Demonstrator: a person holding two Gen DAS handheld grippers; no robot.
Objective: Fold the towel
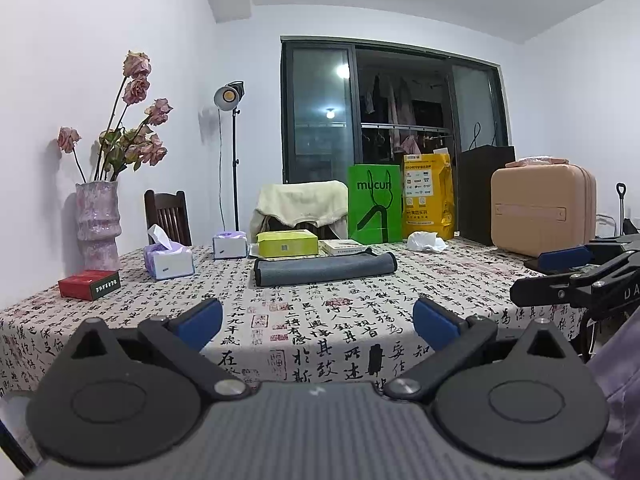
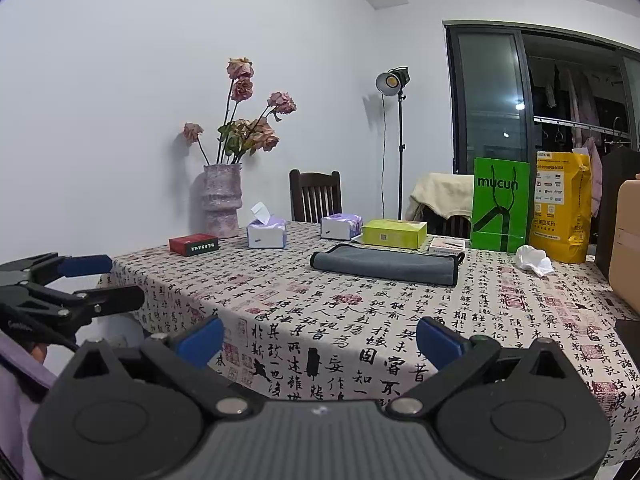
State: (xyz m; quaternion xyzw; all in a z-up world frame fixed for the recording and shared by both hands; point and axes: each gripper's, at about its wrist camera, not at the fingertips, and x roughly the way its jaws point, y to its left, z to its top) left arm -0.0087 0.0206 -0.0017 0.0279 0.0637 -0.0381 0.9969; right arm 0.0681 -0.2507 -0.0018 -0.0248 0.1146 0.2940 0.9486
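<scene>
Left gripper: jaws were spread wide apart with nothing between the blue pads, held over the near edge of the table.
Right gripper: same deal, fingers wide apart and holding nothing, also back at the near edge.
Towel: grey one, was lying flat and already folded into a long strip toward the far side of the table, well apart from both grippers.
Tablecloth: calligraphy print all over, covered the whole table.
Behind the towel: a lime-green box just past its far edge, and a green bag standing further back.
Left side: two tissue boxes, a red box and a vase of dried roses.
Right side: crumpled white tissue and a peach suitcase.
</scene>
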